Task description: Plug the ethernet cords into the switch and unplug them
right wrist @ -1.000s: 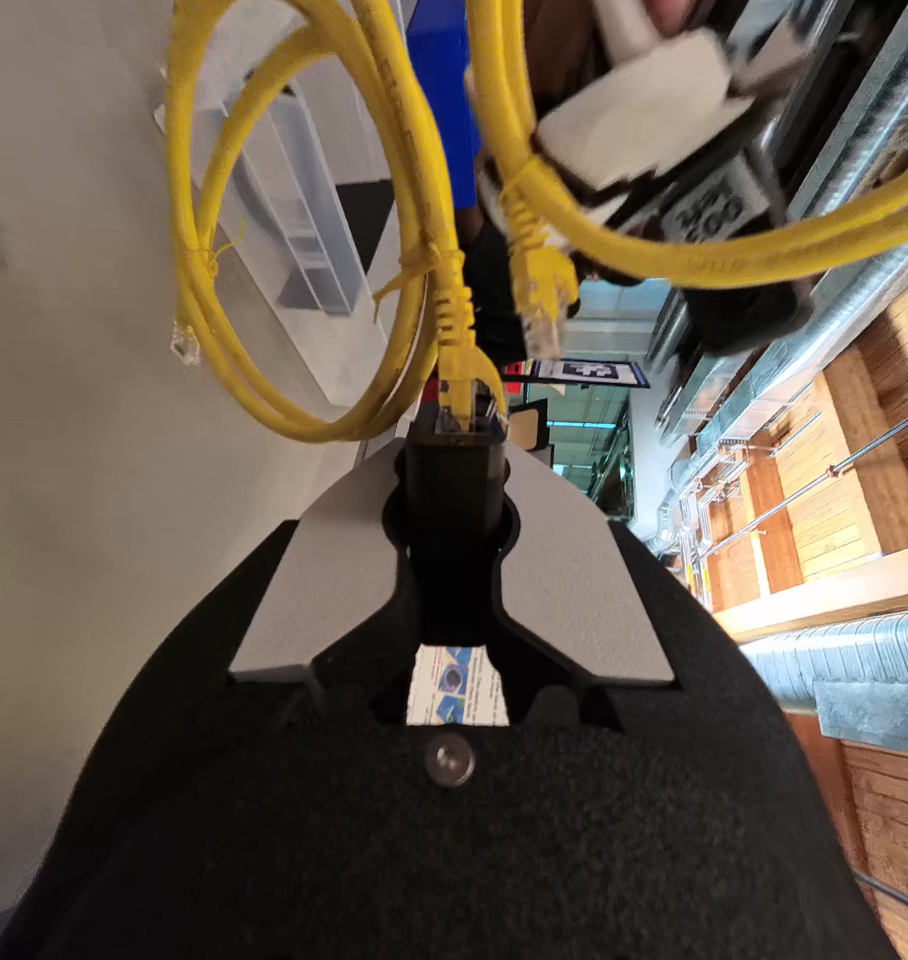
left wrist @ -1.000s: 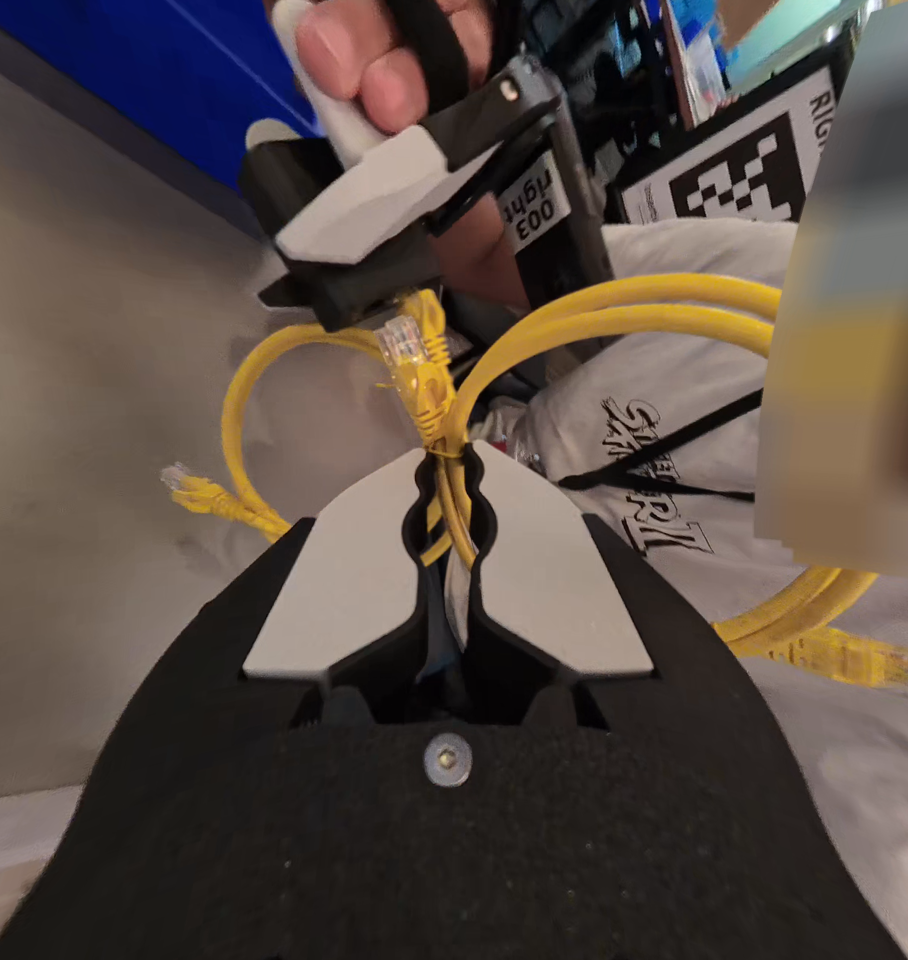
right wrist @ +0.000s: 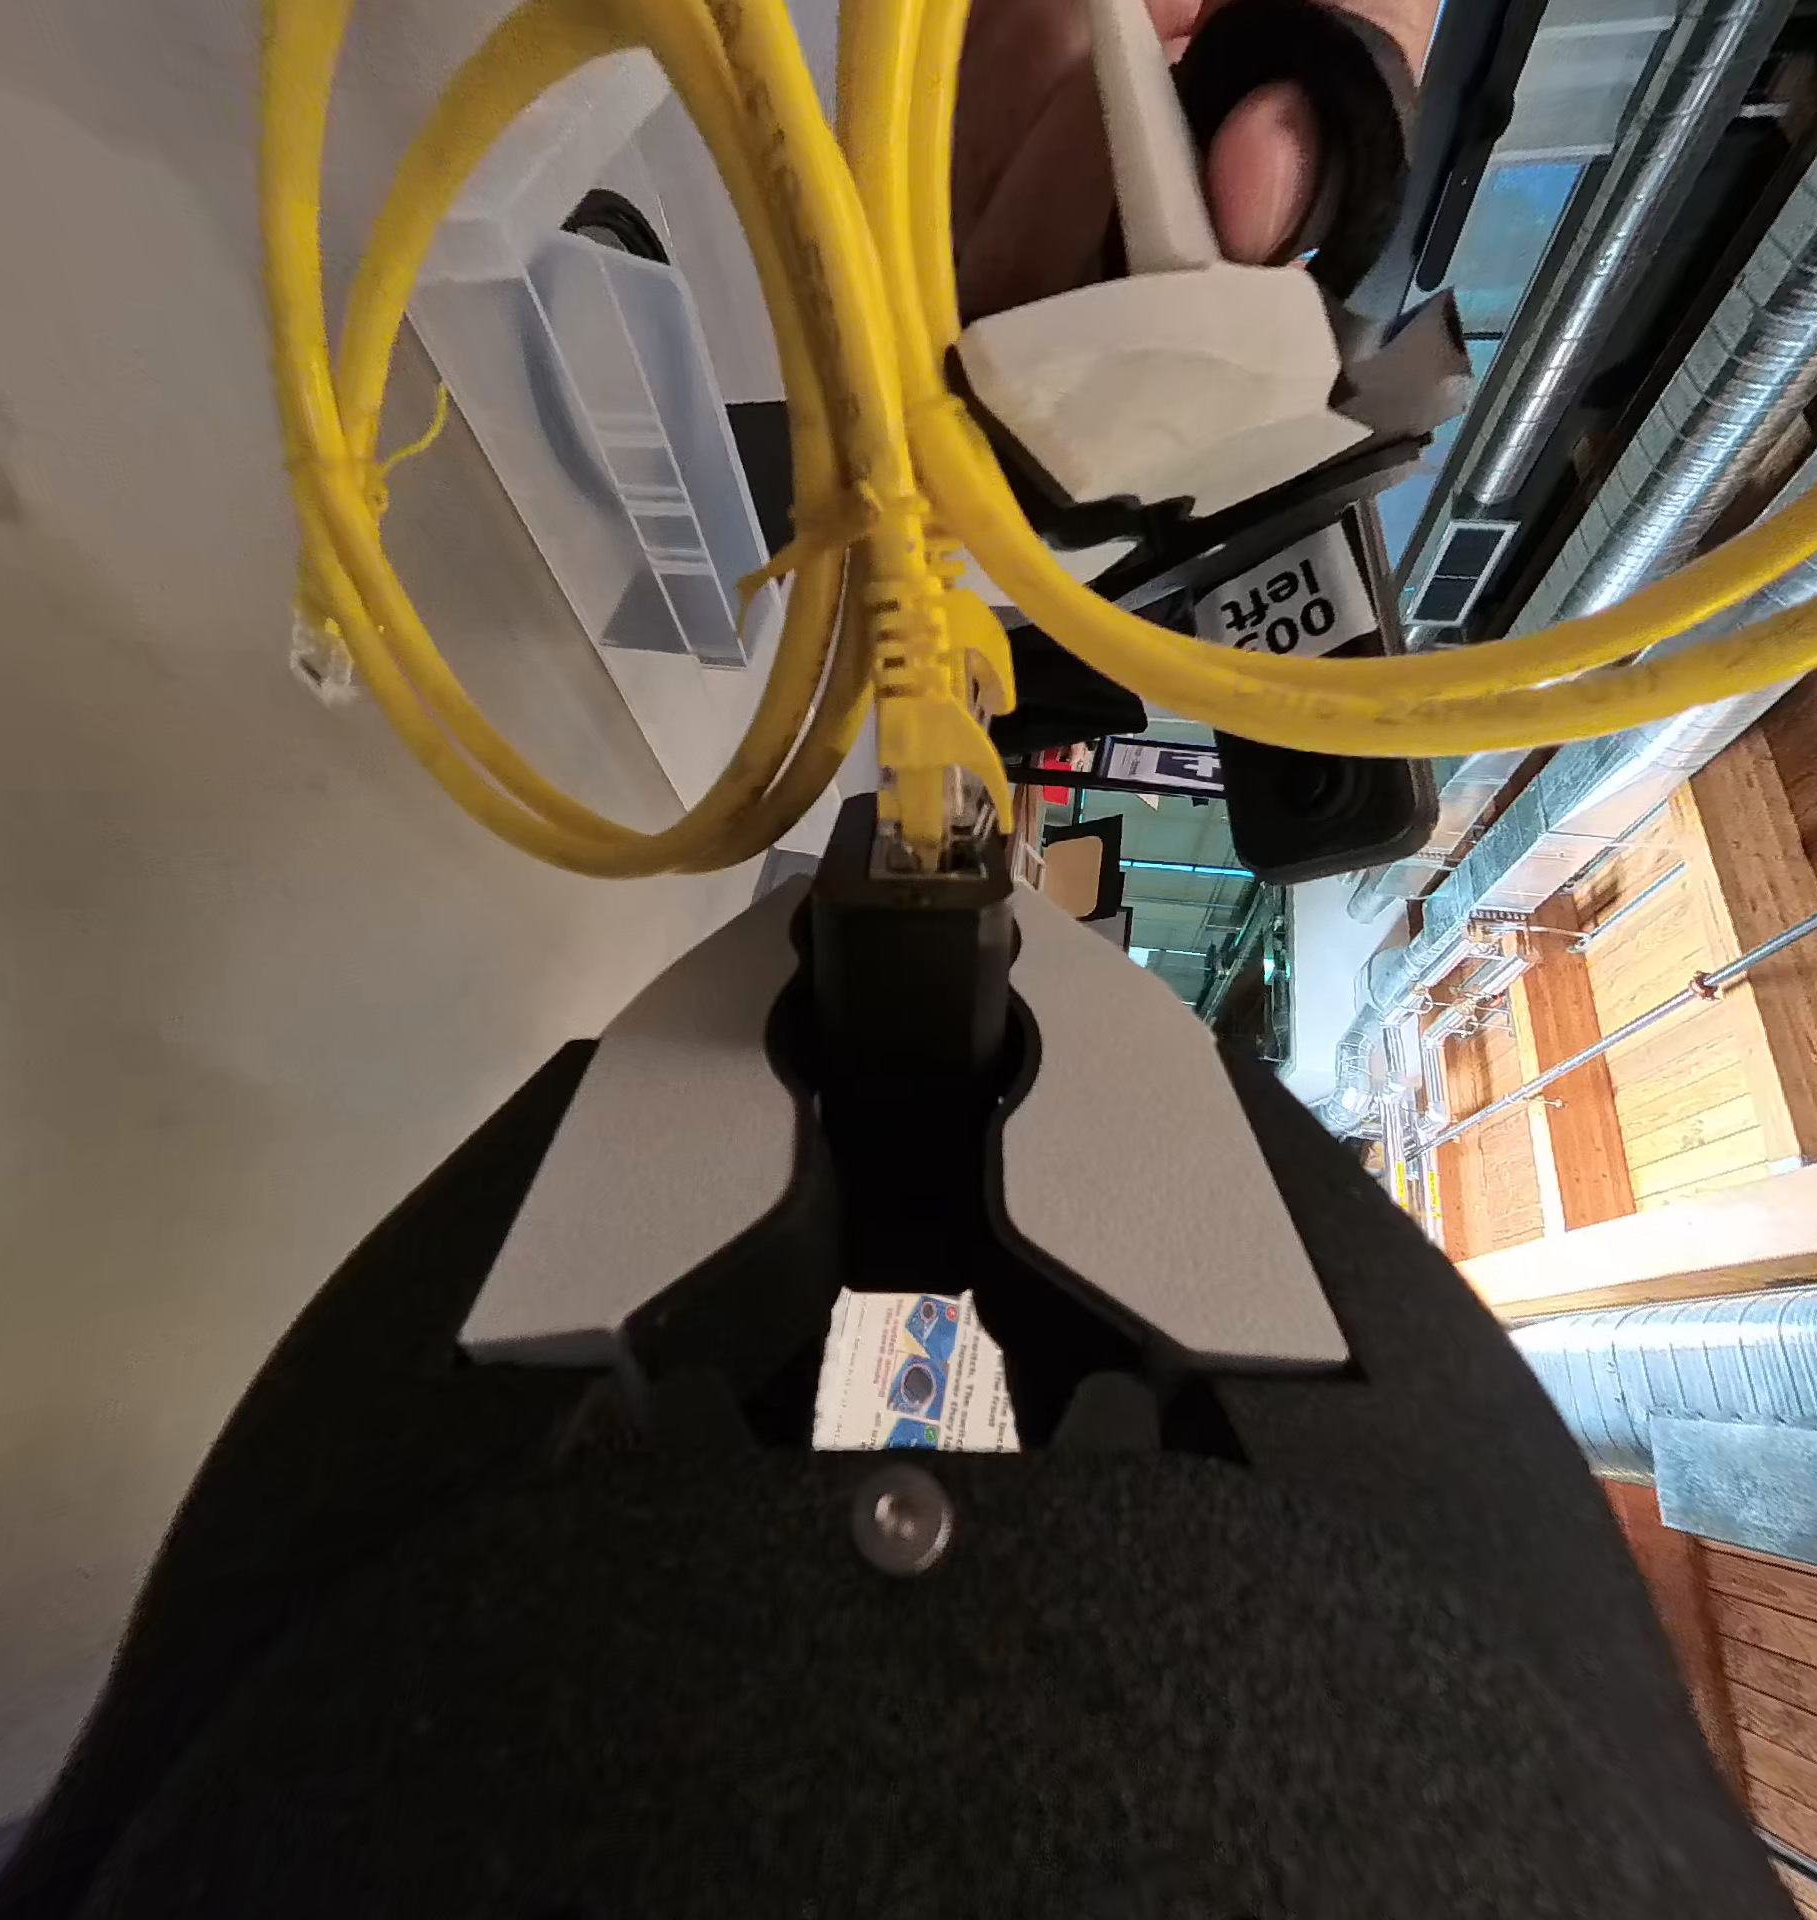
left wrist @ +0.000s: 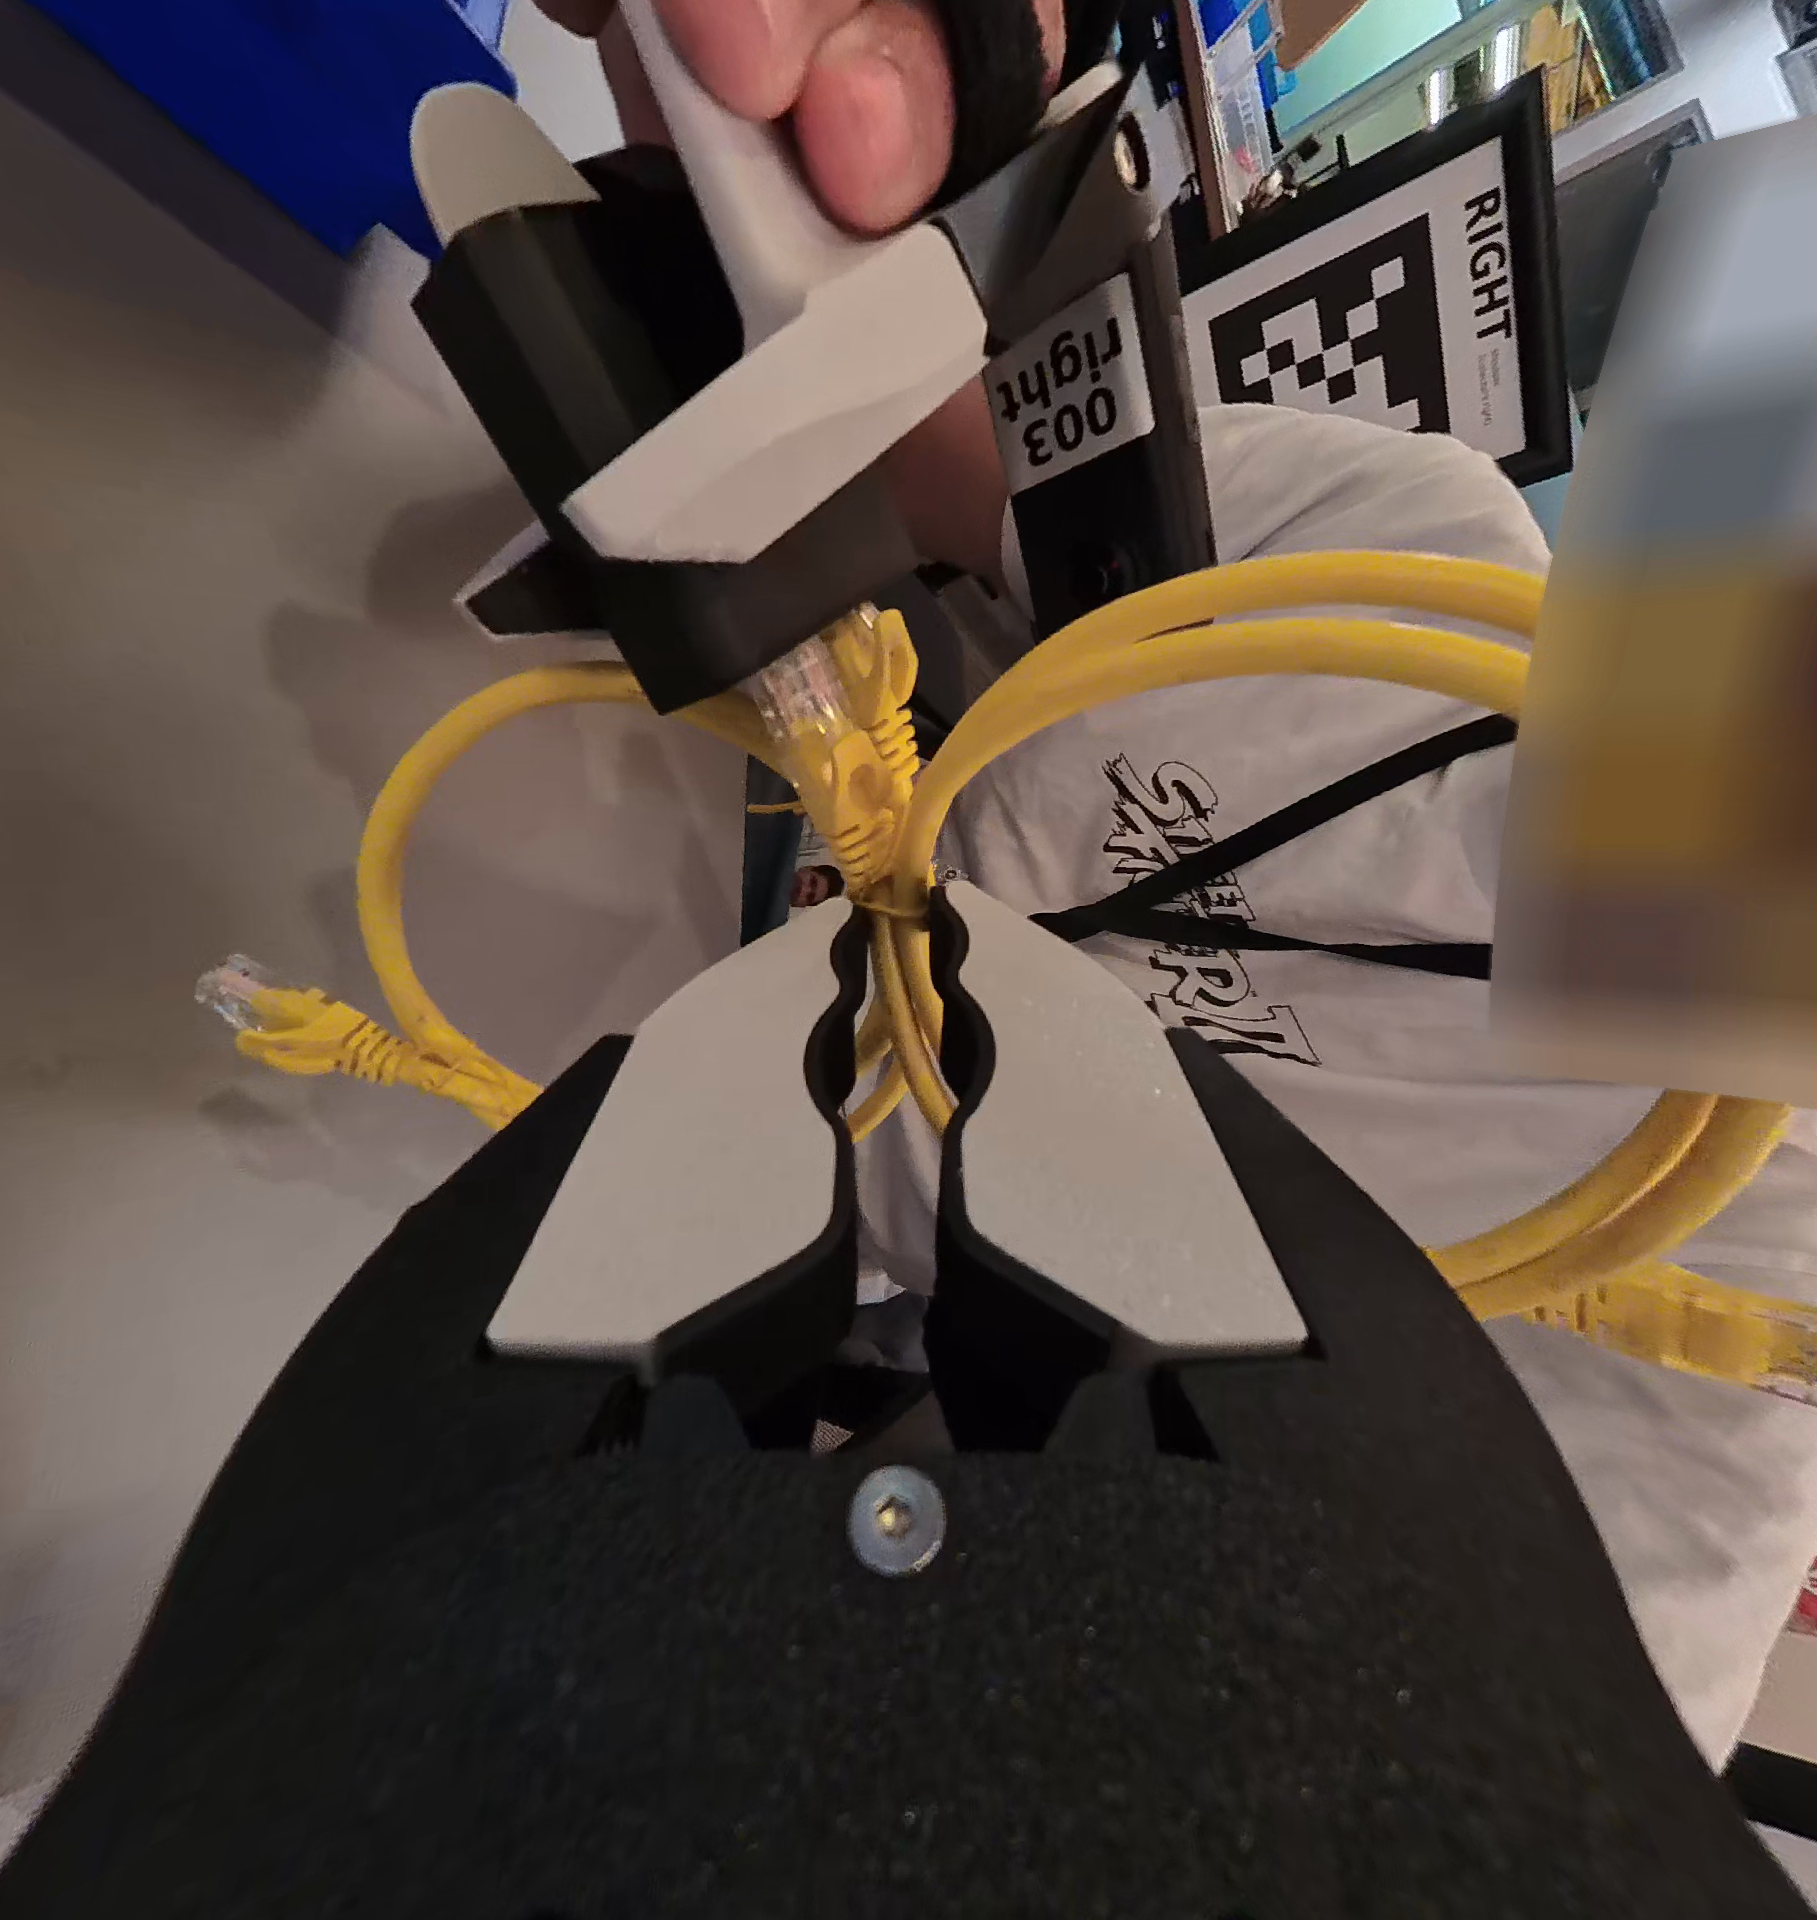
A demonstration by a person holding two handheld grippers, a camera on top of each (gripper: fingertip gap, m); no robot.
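Right claw (right wrist: 909, 935) clamps black switch (right wrist: 909, 997), yellow cord (right wrist: 914, 665) plugged in.

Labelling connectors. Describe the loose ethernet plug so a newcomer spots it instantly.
Start at the left tongs pinching the yellow cords. Follow the loop leftwards to the clear-tipped yellow plug. Unlike the plug at the black switch, it hangs free, touching nothing.

A white T-shirt (left wrist: 1299, 665) with a black printed graphic fills the right of the left wrist view, a thin black strap (left wrist: 1268, 831) crossing it. Behind it stands a black-framed placard (left wrist: 1371, 301) bearing a checkered marker, and a blue panel (left wrist: 208, 94) sits at the upper left. In the right wrist view, a clear plastic organiser (right wrist: 613, 447) lies on the pale bench (right wrist: 104, 935); silver ducts (right wrist: 1714, 1382) and wooden boards (right wrist: 1693, 1060) run along the right
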